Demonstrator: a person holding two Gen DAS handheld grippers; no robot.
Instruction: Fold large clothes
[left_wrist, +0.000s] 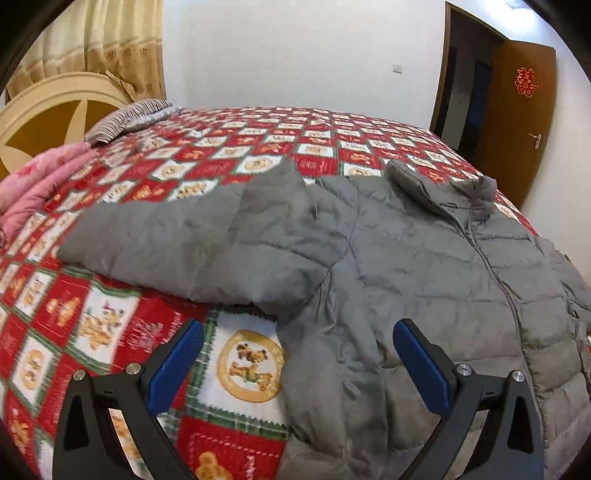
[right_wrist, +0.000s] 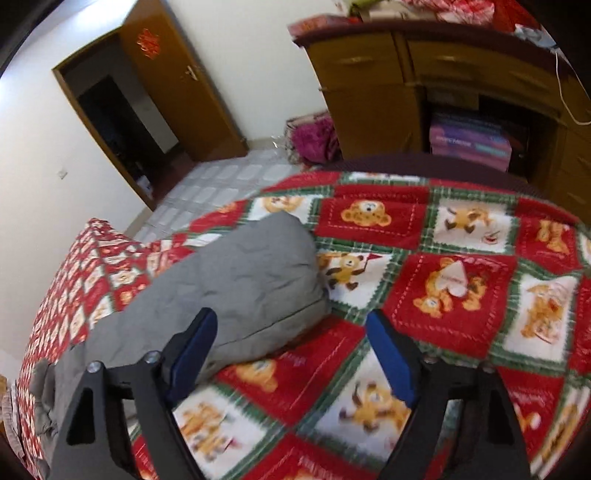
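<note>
A grey puffer jacket (left_wrist: 424, 266) lies front up on the red bear-print bedspread (left_wrist: 229, 155), zip closed, collar toward the far right. One sleeve (left_wrist: 192, 243) is spread out to the left. My left gripper (left_wrist: 297, 332) hovers open above the jacket's side seam below that sleeve, with nothing between its blue pads. In the right wrist view the other sleeve (right_wrist: 240, 280) stretches across the bedspread (right_wrist: 454, 295). My right gripper (right_wrist: 291, 325) is open just over the sleeve's cuff end; its left pad (right_wrist: 194, 350) overlaps the sleeve, and nothing is gripped.
A pink quilt (left_wrist: 40, 184) and a striped pillow (left_wrist: 129, 118) lie by the headboard (left_wrist: 48, 110). A wooden cabinet (right_wrist: 424, 92) stands past the bed's foot. An open door (right_wrist: 184, 85) and tiled floor (right_wrist: 221, 184) lie beyond the bed's edge.
</note>
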